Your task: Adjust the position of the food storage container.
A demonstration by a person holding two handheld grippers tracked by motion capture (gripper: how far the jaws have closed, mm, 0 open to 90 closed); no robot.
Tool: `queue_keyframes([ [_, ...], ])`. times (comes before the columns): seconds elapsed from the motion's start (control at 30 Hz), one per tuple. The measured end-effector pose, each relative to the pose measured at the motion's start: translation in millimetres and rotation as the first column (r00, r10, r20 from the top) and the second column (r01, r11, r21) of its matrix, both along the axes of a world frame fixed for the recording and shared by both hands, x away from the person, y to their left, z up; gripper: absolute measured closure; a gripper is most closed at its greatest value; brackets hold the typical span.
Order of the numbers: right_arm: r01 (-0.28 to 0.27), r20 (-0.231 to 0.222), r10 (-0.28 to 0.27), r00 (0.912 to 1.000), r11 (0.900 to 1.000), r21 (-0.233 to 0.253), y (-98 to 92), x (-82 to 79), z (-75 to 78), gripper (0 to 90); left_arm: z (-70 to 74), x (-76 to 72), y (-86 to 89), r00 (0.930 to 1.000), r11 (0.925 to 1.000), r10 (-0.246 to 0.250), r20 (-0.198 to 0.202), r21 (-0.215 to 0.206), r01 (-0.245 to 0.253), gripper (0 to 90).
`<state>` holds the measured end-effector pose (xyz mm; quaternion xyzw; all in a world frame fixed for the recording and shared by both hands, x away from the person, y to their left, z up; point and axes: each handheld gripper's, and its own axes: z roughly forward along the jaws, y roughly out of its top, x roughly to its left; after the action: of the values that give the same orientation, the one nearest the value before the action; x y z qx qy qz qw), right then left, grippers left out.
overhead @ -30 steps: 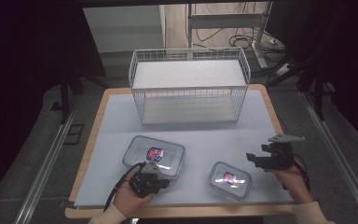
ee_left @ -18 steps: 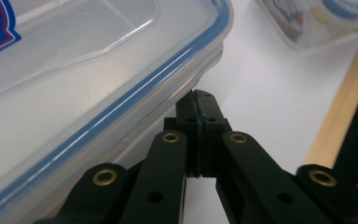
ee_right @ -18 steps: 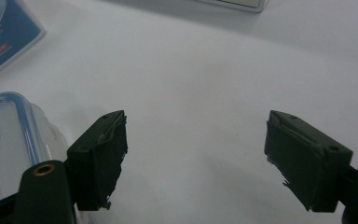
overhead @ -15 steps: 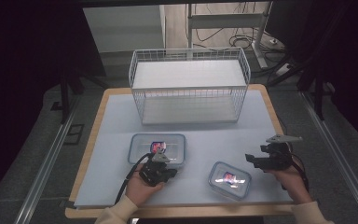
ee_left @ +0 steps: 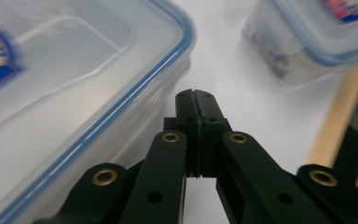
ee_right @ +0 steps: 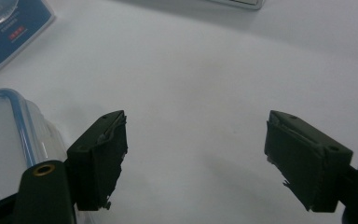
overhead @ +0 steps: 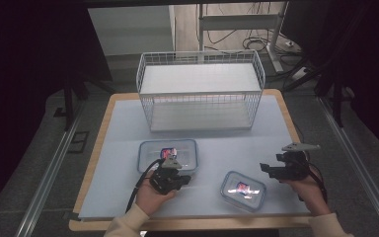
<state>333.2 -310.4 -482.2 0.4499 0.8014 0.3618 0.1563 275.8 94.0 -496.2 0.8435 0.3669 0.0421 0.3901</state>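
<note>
Since the earlier frames, the larger container (overhead: 168, 154) has been pushed away from the near edge of the table (overhead: 123, 118), toward the wire basket (overhead: 201, 89); the push is judged to be under way, with the basket the likely destination. At the near edge, the left gripper (overhead: 176, 174) is held low with its jaws closed on nothing, tips set against the container's near wall (ee_left: 135, 126). The smaller container (overhead: 243, 190) lies near the near right corner. The right gripper (overhead: 269, 170) is held just beside it, jaws wide apart and empty.
</note>
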Motion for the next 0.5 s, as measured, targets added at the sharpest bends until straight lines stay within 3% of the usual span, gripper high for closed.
queue_keyframes([
  [0.13,-0.002,0.002,0.002,1.0000,1.000,0.002,0.1,-0.7,1.1,20.5,15.3,-13.9,32.2,0.9978,0.9979,0.055,0.036,-0.037,-0.054,90.0],
  [0.23,-0.002,0.007,0.002,1.0000,1.000,0.007,-0.5,-1.1,2.7,20.6,20.7,-17.6,64.8,0.9901,0.9887,0.135,0.039,-0.071,-0.132,90.0],
  [0.33,0.000,0.010,0.000,0.9999,1.000,0.007,-0.9,-1.0,3.6,20.5,22.6,-17.6,99.1,0.9748,0.9713,0.220,0.037,-0.101,-0.215,90.0],
  [0.5,0.002,0.006,-0.002,1.0000,1.000,0.007,-0.6,-0.7,2.9,20.6,12.5,-15.6,146.4,0.9381,0.9325,0.346,-0.001,-0.108,-0.345,90.0],
])
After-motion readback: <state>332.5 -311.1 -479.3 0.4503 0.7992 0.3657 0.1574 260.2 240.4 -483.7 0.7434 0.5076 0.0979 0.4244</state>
